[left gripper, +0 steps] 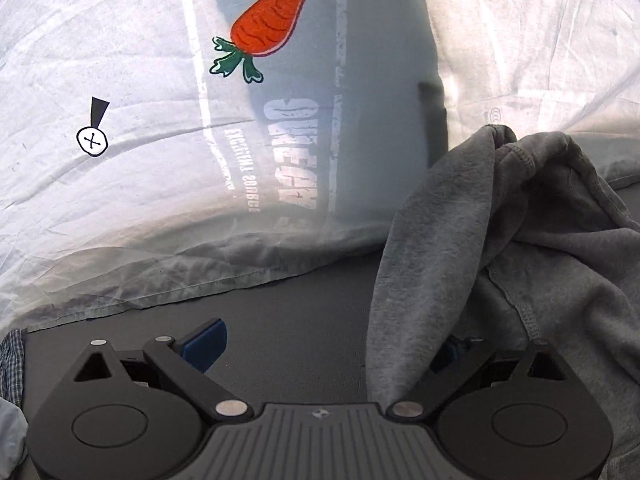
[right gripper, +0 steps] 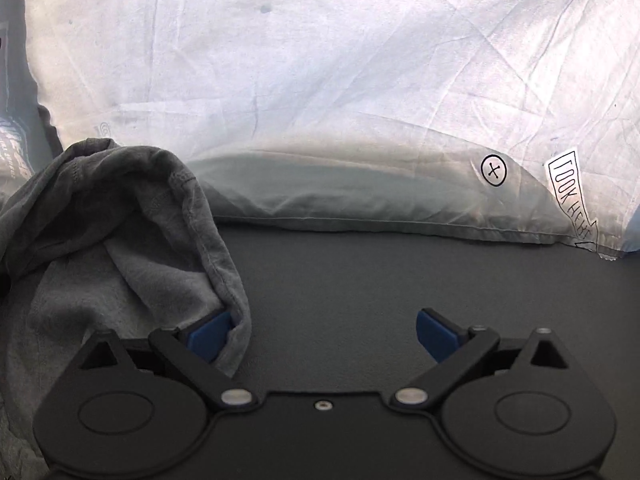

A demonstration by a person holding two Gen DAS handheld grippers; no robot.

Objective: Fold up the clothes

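**Two grippers wide open over one gray garment**

Two sets of blue pads, both spread apart, and neither one pressing on cloth. Up close in the left wrist view, the left gripper (left gripper: 324, 344) has its jaws wide; the gray garment (left gripper: 500, 260) drapes over its right-hand finger, hiding most of that pad, while the left pad (left gripper: 204, 346) stands bare above the dark tabletop (left gripper: 288, 320). Over in the right wrist view, the right gripper (right gripper: 326, 336) is spread just as wide, nothing between its pads; the same gray garment (right gripper: 120, 240) lies bunched against its left pad (right gripper: 208, 340), a stitched hem curling down beside it.

A checked cloth (left gripper: 12, 364) peeks in at the left edge. Farther out, a white printed sheet (right gripper: 320, 80) lies across the table, its hemmed edge just behind the garment. On it: a carrot print (left gripper: 268, 20), a button drawing (left gripper: 92, 142) and faded lettering (left gripper: 296, 152).
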